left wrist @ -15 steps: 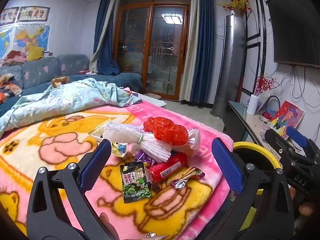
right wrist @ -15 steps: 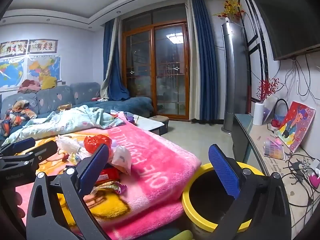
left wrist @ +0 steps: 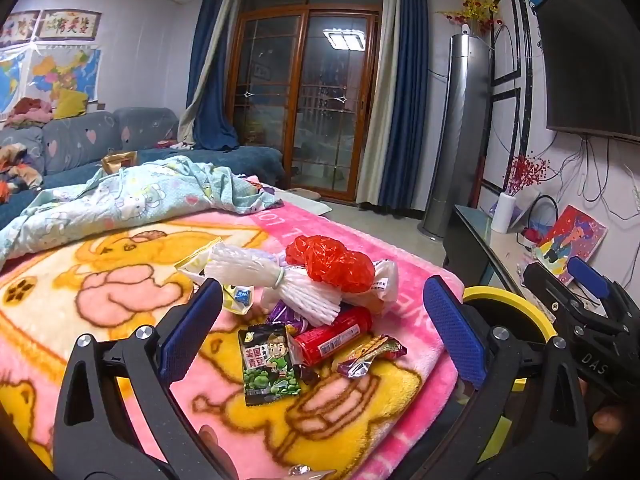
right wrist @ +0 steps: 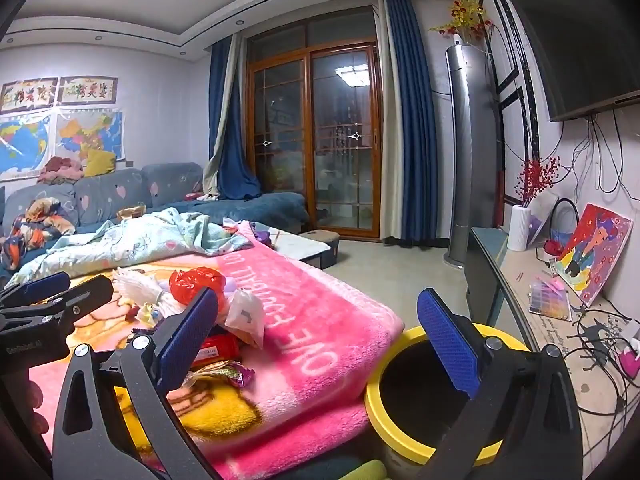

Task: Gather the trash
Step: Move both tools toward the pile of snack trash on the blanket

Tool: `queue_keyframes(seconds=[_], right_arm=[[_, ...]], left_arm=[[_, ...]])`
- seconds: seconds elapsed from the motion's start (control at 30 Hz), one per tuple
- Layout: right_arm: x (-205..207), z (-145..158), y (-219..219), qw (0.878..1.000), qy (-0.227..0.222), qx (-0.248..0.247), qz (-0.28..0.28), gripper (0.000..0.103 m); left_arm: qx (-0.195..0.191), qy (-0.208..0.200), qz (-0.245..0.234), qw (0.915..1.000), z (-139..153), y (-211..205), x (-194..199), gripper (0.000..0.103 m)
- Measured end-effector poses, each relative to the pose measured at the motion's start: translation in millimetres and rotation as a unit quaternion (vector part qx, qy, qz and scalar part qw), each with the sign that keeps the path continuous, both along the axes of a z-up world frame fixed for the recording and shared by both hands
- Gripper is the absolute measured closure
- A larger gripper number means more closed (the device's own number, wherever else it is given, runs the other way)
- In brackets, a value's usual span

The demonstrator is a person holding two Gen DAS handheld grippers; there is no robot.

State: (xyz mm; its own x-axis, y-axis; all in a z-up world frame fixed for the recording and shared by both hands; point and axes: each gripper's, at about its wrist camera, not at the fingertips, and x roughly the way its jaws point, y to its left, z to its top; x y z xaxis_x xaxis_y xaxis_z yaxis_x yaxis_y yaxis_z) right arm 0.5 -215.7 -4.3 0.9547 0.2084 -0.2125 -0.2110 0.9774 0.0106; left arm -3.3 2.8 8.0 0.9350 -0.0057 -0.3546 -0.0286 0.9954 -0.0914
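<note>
Tongs of the left gripper (left wrist: 320, 332) and right gripper (right wrist: 318, 338) stand wide apart, gripping nothing. Between the left pair lies the trash pile (left wrist: 304, 304) on the pink blanket (left wrist: 120, 288); beside its edge stands a yellow-rimmed bin (right wrist: 386, 364).

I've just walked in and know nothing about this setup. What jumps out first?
A heap of trash sits on the bright pink cartoon blanket: a crumpled red plastic bag on top, with a green snack packet nearest the camera. Just off the blanket's right edge stands a yellow-rimmed bin. Both blue-padded tongs, left and right, gape open and hold nothing.
</note>
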Motion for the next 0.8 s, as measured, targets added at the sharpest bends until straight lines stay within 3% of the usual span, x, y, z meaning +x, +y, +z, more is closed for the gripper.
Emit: queue_keyframes(seconds=[0.8], right_arm=[[-0.3,-3.5,0.9,1.0,0.003,-0.003,0.002,0.006]], left_arm=[[-0.005,-0.004,-0.002,1.0,2.1,-0.4,1.4,0.011]])
